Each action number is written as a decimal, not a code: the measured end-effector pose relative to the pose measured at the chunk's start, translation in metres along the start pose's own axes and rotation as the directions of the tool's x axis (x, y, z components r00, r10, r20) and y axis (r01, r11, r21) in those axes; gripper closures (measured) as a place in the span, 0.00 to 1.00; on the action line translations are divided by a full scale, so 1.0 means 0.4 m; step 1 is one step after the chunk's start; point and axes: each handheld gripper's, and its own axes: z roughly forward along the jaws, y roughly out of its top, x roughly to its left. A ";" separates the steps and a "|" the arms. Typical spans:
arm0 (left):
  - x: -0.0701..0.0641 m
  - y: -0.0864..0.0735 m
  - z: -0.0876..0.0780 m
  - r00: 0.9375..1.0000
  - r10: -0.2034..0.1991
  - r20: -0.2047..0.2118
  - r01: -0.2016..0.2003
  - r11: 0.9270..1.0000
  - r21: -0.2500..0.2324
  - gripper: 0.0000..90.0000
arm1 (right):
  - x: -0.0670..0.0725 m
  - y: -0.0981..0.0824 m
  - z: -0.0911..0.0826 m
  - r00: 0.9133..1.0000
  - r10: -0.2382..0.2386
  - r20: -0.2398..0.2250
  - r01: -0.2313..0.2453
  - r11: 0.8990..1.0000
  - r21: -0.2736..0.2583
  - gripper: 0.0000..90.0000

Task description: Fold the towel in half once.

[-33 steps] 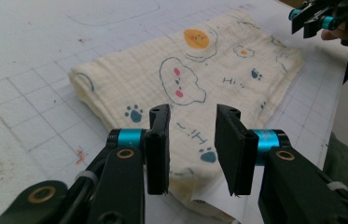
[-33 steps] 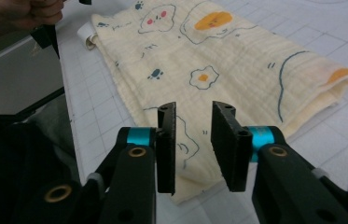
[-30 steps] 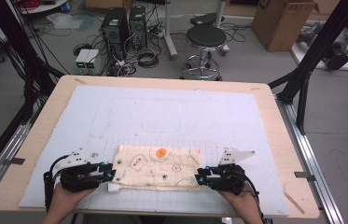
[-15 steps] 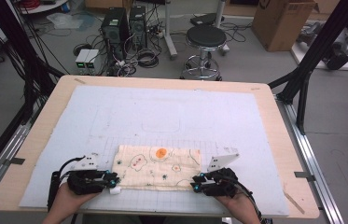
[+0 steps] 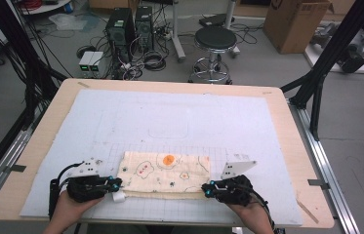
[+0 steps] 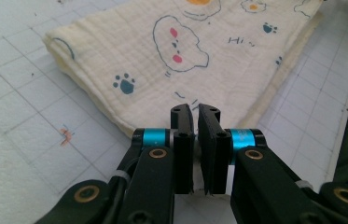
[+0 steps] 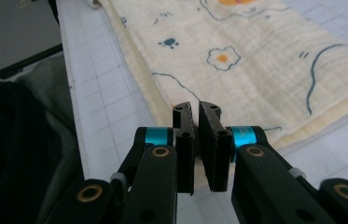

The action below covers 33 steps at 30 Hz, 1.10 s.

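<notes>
Cloth (image 5: 166,173) of pale cream, crinkled weave lies folded into a long flat rectangle in the lower middle of the high view, on the gridded white mat (image 5: 179,122) that covers my desk (image 5: 292,146). It is printed with small drawings: an orange disc near its upper edge, a cloud-like outline with red dots to the left of that, dark blue paw prints, a small flower with an orange centre, and thin blue lines. In my left gripper view the cloth (image 6: 181,56) fills the upper half of the frame, and several stacked layers show along its edge at upper left and along the right side. In my right gripper view the cloth (image 7: 255,65) runs across the upper right, with its layered edge slanting down the middle of the frame.

My left hand-held gripper (image 5: 116,185) sits at the cloth's lower left corner, and a small white piece just under its tips touches that corner. In its own view the left hand-held gripper (image 6: 195,109) has its jaws drawn nearly together, a thin slit between them, with the cloth's edge just beyond the tips; I cannot tell whether any fabric is pinched.

My right hand-held gripper (image 5: 208,189) rests at the cloth's lower right corner. In its own view the right hand-held gripper (image 7: 196,108) is likewise almost closed, its tips at the folded edge, and a grip on the fabric cannot be made out.
</notes>
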 end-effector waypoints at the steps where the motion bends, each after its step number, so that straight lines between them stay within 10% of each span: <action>1: -0.001 0.000 -0.001 1.000 -0.003 0.003 0.003 1.000 -0.002 0.94 | 0.002 0.002 -0.003 1.000 -0.004 -0.005 0.004 1.000 -0.012 0.94; 16: -0.011 -0.004 0.000 1.000 0.006 0.018 -0.006 1.000 0.026 0.94 | 0.024 -0.023 0.003 1.000 0.003 -0.030 -0.002 0.999 0.036 0.94; 19: -0.014 -0.005 -0.001 0.999 0.014 0.041 -0.014 1.000 0.016 0.90 | 0.018 -0.029 0.013 0.999 0.023 -0.031 -0.021 0.998 0.061 0.81; 28: -0.016 0.019 -0.015 0.998 0.009 0.062 -0.005 0.997 -0.073 0.63 | 0.015 0.003 -0.016 0.997 0.029 -0.065 -0.034 0.997 -0.075 0.59; 33: -0.014 0.061 0.005 0.999 0.033 0.032 -0.029 0.995 -0.099 0.66 | -0.018 0.031 -0.009 0.999 0.052 -0.005 -0.053 0.994 -0.096 0.69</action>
